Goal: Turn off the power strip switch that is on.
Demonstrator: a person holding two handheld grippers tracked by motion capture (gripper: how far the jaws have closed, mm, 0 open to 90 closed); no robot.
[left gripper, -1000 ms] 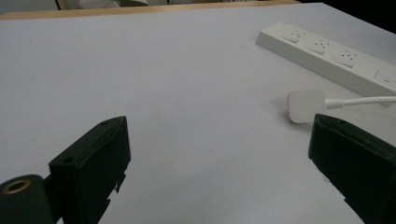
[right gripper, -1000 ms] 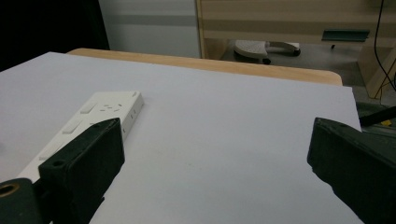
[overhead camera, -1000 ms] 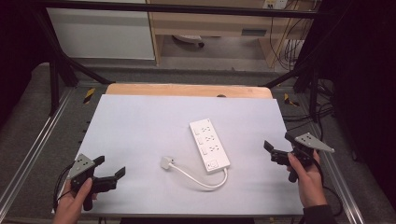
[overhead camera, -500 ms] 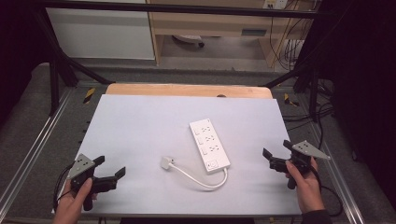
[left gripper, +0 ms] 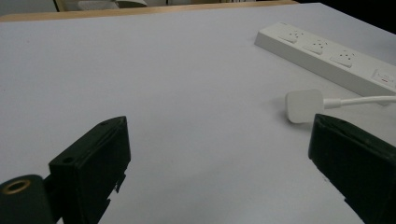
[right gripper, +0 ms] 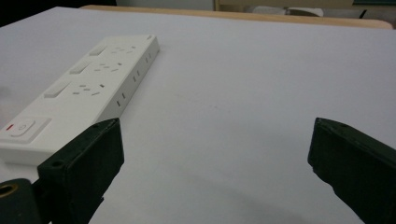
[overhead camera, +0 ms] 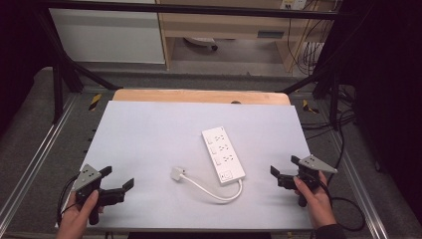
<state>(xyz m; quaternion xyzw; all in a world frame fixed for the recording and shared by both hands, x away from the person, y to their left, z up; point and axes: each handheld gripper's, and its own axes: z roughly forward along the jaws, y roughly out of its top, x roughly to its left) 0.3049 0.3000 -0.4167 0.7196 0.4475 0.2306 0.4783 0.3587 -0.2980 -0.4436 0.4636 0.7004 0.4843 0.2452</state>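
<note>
A white power strip with three sockets and a switch lies flat at the middle of the white table top. Its white cable loops round the near end to a white plug lying to the strip's left. My left gripper is held open near the front left corner, empty, with the plug and the strip ahead on its right. Open and empty too, my right gripper sits near the front right, just right of the strip.
A wooden strip runs along the far edge of the table. Metal rails flank both sides. Black cables trail on the floor at the right. Shelving and more cables stand beyond the table.
My right gripper has come down toward the front edge and a little to the left, still open. The left gripper, the strip and the plug have stayed put.
</note>
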